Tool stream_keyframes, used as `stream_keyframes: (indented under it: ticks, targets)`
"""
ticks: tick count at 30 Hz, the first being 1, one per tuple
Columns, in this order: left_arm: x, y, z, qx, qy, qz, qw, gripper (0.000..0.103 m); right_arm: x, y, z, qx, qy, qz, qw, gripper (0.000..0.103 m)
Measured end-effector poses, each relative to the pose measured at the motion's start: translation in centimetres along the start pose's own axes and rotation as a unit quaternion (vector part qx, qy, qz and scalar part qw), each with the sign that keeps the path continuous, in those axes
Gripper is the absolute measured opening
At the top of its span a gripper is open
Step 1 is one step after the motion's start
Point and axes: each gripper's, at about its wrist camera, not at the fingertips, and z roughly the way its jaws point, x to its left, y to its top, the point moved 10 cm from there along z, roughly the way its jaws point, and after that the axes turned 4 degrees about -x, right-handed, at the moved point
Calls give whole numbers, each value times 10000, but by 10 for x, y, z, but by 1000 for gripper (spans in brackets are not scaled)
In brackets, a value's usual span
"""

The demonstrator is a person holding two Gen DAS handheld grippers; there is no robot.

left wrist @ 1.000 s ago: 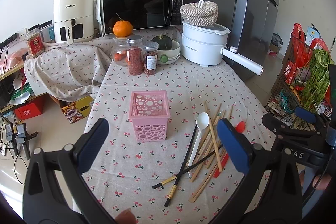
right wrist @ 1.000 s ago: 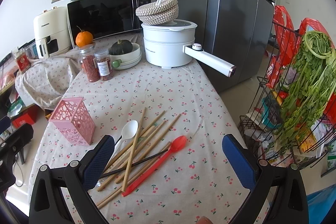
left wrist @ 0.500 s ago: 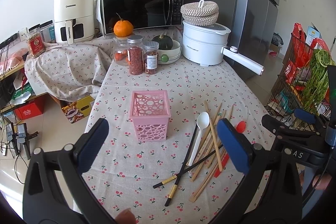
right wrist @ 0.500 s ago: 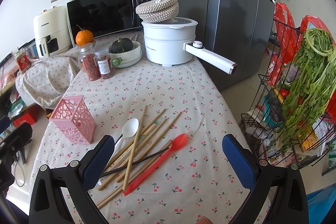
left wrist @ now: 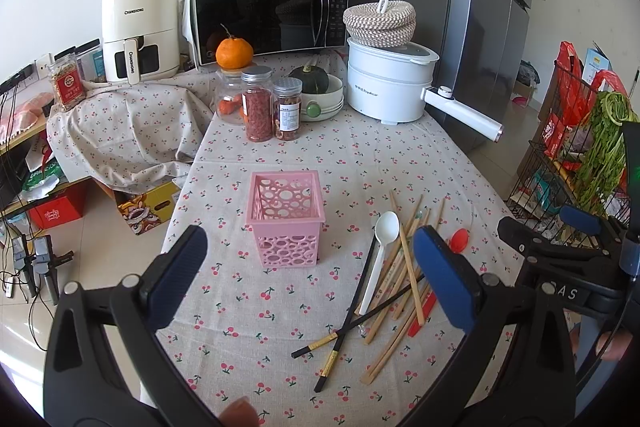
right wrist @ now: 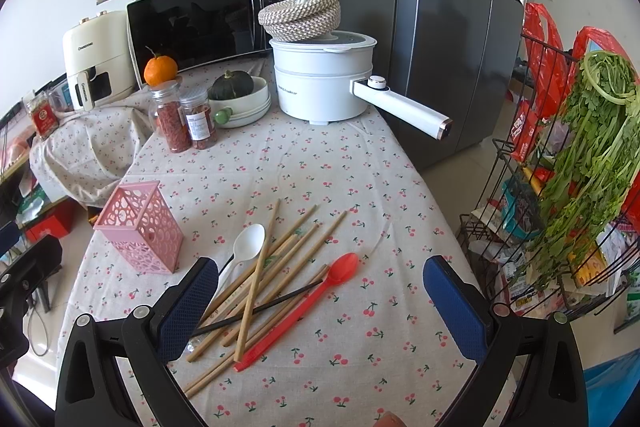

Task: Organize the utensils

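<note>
A pink perforated holder stands upright and empty on the cherry-print tablecloth; it also shows in the right wrist view. To its right lies a loose pile: a white spoon, a red spoon, several wooden chopsticks and black chopsticks. My left gripper is open and empty, above the cloth in front of the holder. My right gripper is open and empty, above the pile.
At the back stand two spice jars, a bowl with a squash, a white electric pot with a long handle, a microwave and an air fryer. A wire rack with greens is off the table's right edge.
Both grippers have moved slightly; the views barely shift. Nothing on the table has moved.
</note>
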Motion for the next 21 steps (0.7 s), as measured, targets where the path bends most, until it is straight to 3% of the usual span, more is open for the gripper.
stream_keyframes:
  ticks: [16, 18, 21]
  targets:
    - [-4, 1, 4, 16, -129, 13, 9999, 102, -8, 5, 3, 15, 7, 127, 9999, 103]
    - [-7, -1, 10, 184, -204, 88, 9996, 102, -14, 6, 4, 60, 30, 250, 9997, 103]
    - [-19, -8, 24, 712, -597, 249, 9954, 102, -20, 6, 10, 209, 94, 412, 9989, 103]
